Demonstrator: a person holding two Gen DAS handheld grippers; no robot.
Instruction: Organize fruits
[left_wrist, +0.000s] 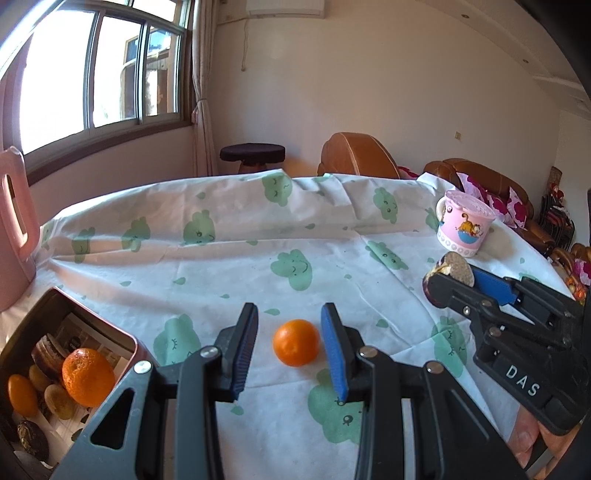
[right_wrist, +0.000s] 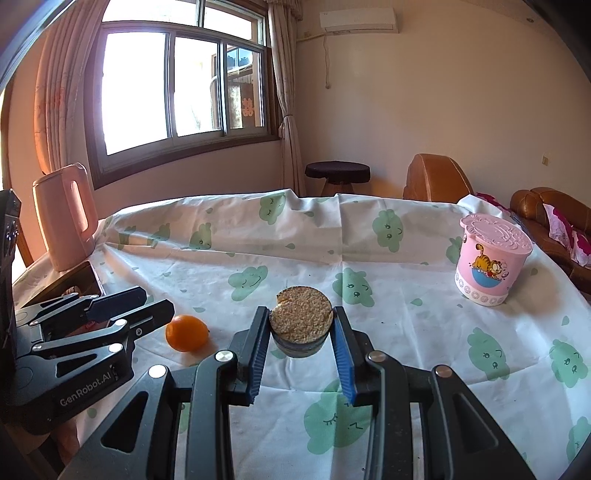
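Right hand-held gripper (right_wrist: 301, 330) clamped on round grain-topped cake (right_wrist: 300, 319) above tabletop (right_wrist: 406, 266). Left hand-held gripper (left_wrist: 291, 341) narrow, empty, straddling loose orange (left_wrist: 296, 342) without touching. Second orange (left_wrist: 88, 376) inside tin (left_wrist: 92, 310).

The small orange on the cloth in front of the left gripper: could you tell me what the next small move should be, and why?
Probably ease the left gripper forward and close on the orange: it lies loose between the fingertips, not yet pressed, while the box at left already holds another orange.
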